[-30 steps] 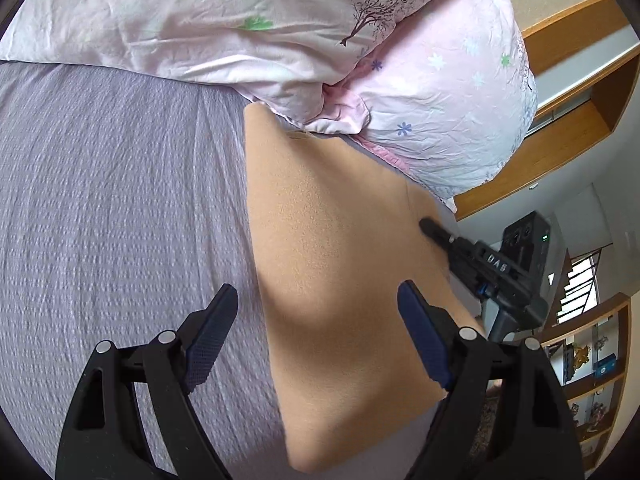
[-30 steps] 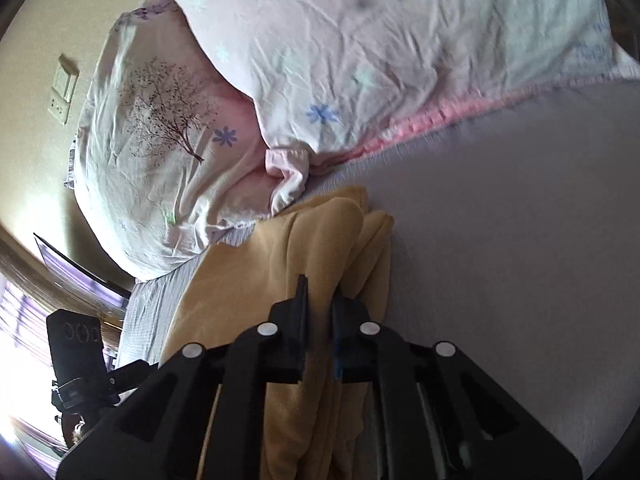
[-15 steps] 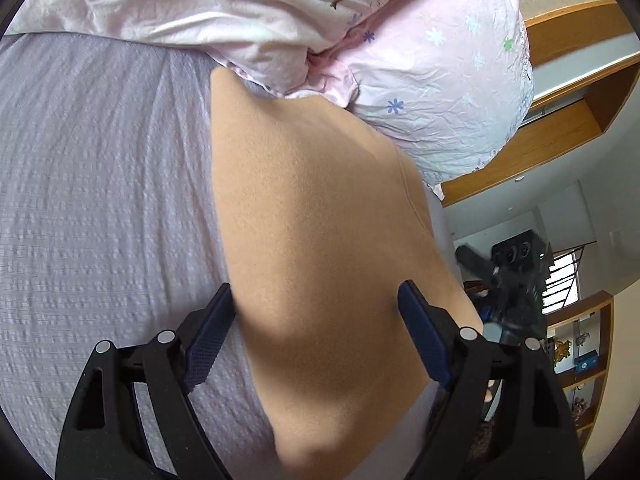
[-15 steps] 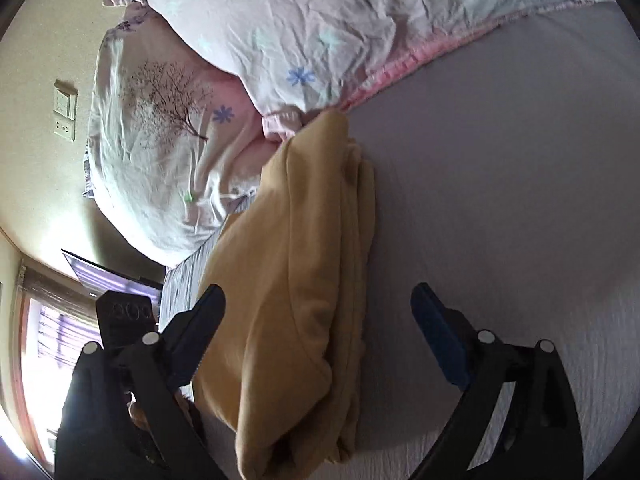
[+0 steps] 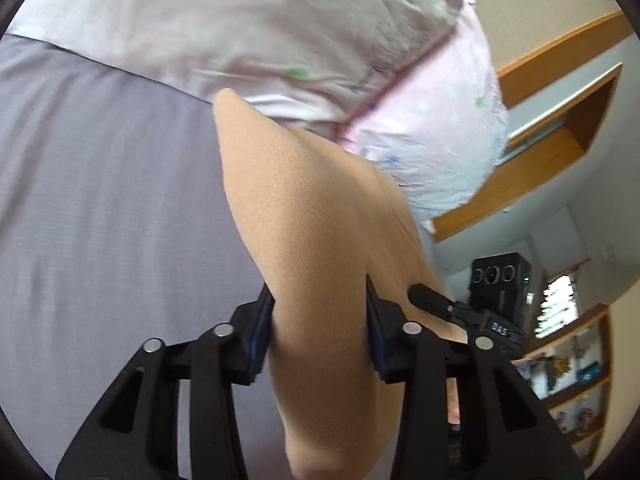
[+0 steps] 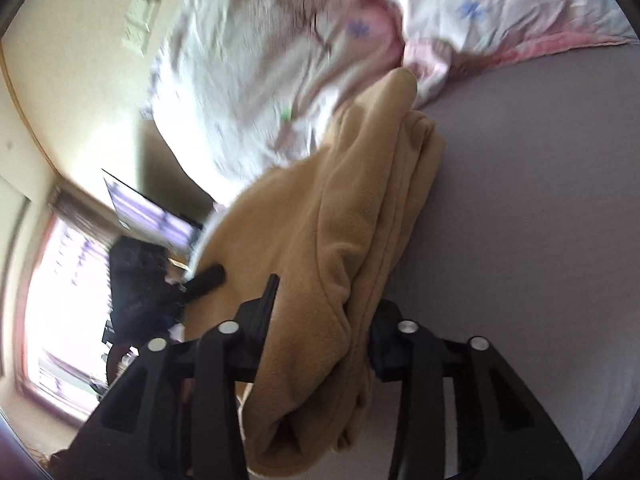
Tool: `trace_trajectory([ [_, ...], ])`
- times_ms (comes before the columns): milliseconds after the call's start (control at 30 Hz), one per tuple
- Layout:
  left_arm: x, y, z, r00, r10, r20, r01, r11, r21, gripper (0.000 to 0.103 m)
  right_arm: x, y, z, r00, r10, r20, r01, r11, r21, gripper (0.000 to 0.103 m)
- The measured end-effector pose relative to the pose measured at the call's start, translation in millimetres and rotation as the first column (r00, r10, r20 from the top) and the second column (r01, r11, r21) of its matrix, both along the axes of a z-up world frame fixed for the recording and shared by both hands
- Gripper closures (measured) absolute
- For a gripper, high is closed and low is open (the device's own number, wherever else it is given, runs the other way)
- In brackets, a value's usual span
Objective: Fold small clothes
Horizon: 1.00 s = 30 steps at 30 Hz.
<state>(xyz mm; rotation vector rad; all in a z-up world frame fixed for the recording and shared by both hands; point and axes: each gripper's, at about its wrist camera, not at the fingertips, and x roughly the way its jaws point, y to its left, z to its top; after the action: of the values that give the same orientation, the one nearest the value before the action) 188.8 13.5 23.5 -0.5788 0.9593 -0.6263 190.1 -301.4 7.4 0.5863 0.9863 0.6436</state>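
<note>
The tan garment (image 6: 352, 216) is soft, matt fleece with a nubbly nap. The bed (image 5: 100, 200) wears finely woven lilac cloth; the pillows (image 5: 280, 32) crinkled printed cotton. Both grippers are matt black plastic.

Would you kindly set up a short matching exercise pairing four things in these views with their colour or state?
Things:
1. fleece garment
2. bed sheet
3. pillows
4. left tool

Descriptions:
A. pale pink with small flowers
B. closed on the tan fabric
C. grey-lilac
D. tan, bunched in folds

Pairs: 1-D, 2-C, 3-A, 4-B
</note>
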Motion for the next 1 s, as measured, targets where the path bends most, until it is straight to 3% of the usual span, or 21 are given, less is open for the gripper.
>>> trace_trajectory([
  [67, -8.6, 19.5, 3.8, 0.999, 0.037, 0.011, -0.037, 0.999, 0.021, 0.060, -1.8, 4.3, -2.1, 0.999, -0.012, -0.034, 0.011, 0.999, -0.036, 0.056],
  [167, -35.1, 35.7, 31.3, 0.989, 0.040, 0.144, -0.043, 0.999, 0.023, 0.060, -22.9, -15.4, 14.3, 0.995, -0.092, 0.027, 0.091, 0.996, 0.008, 0.048],
  [267, -57.5, 18.7, 53.0, 0.968, -0.035, 0.249, 0.021, 0.998, 0.057, 0.045, -47.3, -27.6, 25.2, 0.991, -0.117, 0.066, 0.114, 0.992, 0.047, 0.049],
  [300, -63.0, 9.1, 56.2, 0.960, -0.069, 0.270, 0.049, 0.996, 0.078, 0.038, -54.8, -26.2, 27.8, 0.991, -0.113, 0.075, 0.109, 0.993, 0.048, 0.054],
  [367, -69.2, -16.0, 55.0, 0.947, -0.147, 0.286, 0.112, 0.985, 0.133, 0.036, -64.1, -18.5, 28.9, 0.991, -0.098, 0.086, 0.096, 0.995, 0.032, 0.066],
  [433, -69.6, -35.2, 45.2, 0.945, -0.197, 0.260, 0.145, 0.968, 0.206, 0.036, -71.7, -14.8, 22.4, 0.992, -0.097, 0.080, 0.101, 0.994, -0.047, 0.093],
  [500, -67.9, -46.1, 26.8, 0.954, -0.231, 0.192, 0.171, 0.943, 0.286, 0.036, -74.5, -11.6, 9.8, 0.990, -0.134, 0.047, 0.138, 0.985, -0.108, 0.096],
  [600, -72.3, -50.1, 8.6, 0.957, -0.250, 0.149, 0.178, 0.908, 0.380, 0.044, -82.0, -15.4, -4.7, 0.985, -0.172, 0.004, 0.171, 0.980, -0.106, 0.096],
  [667, -77.9, -41.9, 9.3, 0.956, -0.246, 0.157, 0.176, 0.914, 0.365, 0.044, -88.1, -14.6, 2.9, 0.980, -0.194, 0.034, 0.197, 0.968, -0.155, 0.083],
  [733, -86.0, -26.2, 16.3, 0.957, -0.226, 0.183, 0.158, 0.932, 0.325, 0.043, -100.3, -16.0, 16.2, 0.965, -0.236, 0.116, 0.254, 0.950, -0.181, 0.056],
  [767, -91.0, -17.3, 19.9, 0.956, -0.209, 0.204, 0.140, 0.941, 0.308, 0.043, -107.5, -17.6, 22.9, 0.956, -0.241, 0.169, 0.269, 0.949, -0.165, 0.052],
  [833, -100.4, -6.3, 21.7, 0.957, -0.175, 0.231, 0.100, 0.948, 0.301, 0.031, -117.3, -14.8, 34.9, 0.948, -0.214, 0.237, 0.244, 0.964, -0.104, 0.047],
  [933, -110.3, 3.0, 17.9, 0.962, -0.132, 0.239, 0.053, 0.949, 0.311, 0.020, -118.5, 0.1, 35.4, 0.957, -0.134, 0.259, 0.156, 0.986, -0.065, 0.036],
  [1000, -110.8, 4.0, 12.5, 0.970, -0.113, 0.217, 0.035, 0.941, 0.335, 0.018, -107.2, 8.4, 23.6, 0.971, -0.125, 0.206, 0.147, 0.984, -0.097, 0.033],
])
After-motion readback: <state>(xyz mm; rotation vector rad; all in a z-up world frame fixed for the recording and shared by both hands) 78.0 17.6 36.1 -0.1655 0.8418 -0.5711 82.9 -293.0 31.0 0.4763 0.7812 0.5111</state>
